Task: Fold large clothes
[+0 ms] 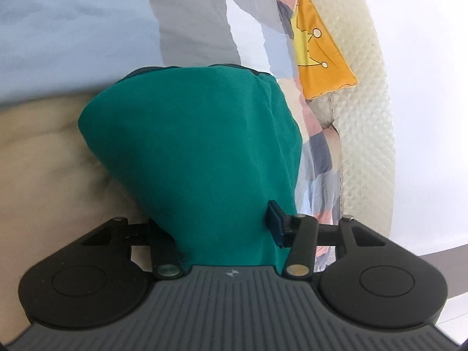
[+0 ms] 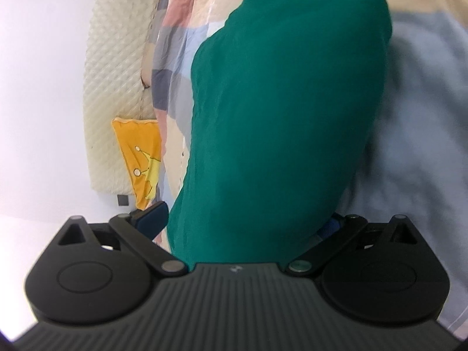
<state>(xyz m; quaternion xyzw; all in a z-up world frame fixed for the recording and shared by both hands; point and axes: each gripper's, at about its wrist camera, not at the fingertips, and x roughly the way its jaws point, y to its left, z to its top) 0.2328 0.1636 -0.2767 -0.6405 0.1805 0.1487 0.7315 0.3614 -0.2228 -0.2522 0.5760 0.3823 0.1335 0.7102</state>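
A dark green garment [image 1: 190,152] hangs bunched between the fingers of my left gripper [image 1: 216,228], which is shut on it; the blue right pad [image 1: 276,225] shows, the left pad is hidden by cloth. In the right wrist view the same green garment [image 2: 280,122] fills the middle, and my right gripper [image 2: 248,225] is shut on it, with the cloth draped over the fingers. The garment's lower edge and full shape are hidden.
Below lies a bed with a patchwork cover of blue, grey, pink and beige [image 1: 73,23] [image 2: 181,44]. An orange pillow with a yellow crown [image 1: 318,49] [image 2: 140,152] leans on a cream quilted headboard [image 1: 362,102] [image 2: 117,73]. A white wall [image 2: 38,102] stands behind.
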